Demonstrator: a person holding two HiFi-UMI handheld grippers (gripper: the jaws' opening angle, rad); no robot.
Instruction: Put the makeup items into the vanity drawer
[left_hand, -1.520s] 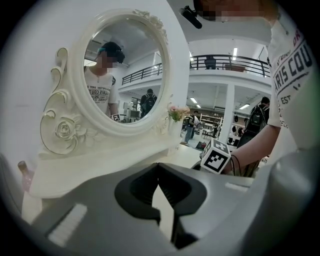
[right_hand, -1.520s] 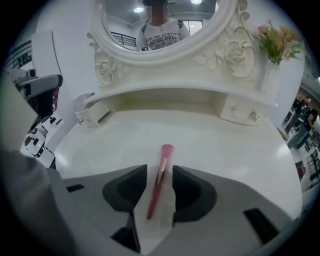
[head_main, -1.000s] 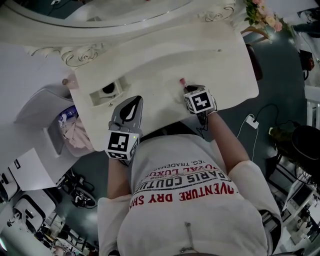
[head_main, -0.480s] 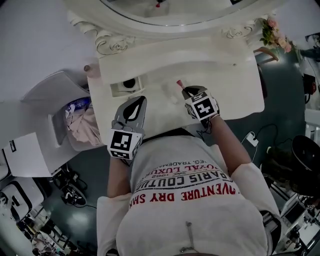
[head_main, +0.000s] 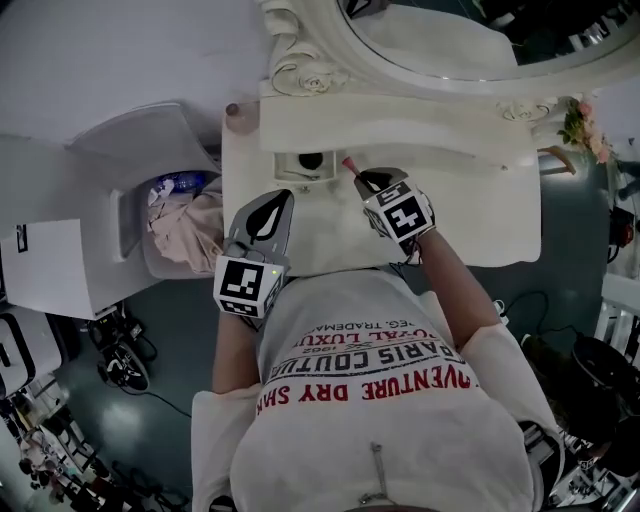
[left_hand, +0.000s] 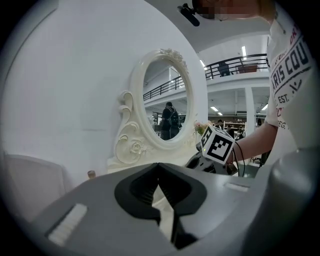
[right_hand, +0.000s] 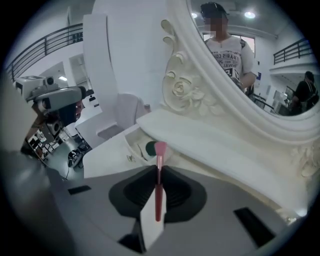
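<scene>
Now we face the vanity (head_main: 480, 215), its small drawer (head_main: 288, 175) open. Our left gripper (left_hand: 159, 167) hangs over the top, jaws together and empty. Our right gripper (head_main: 362, 180) pinches a pink brush (right_hand: 159, 192), whose head sits just beside the drawer.

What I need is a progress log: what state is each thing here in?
Left gripper: shut, empty.
Right gripper: shut on the brush.
Brush: held, bristle end pointing toward the drawer.
Drawer: open.
Round item: lying in the drawer.
</scene>
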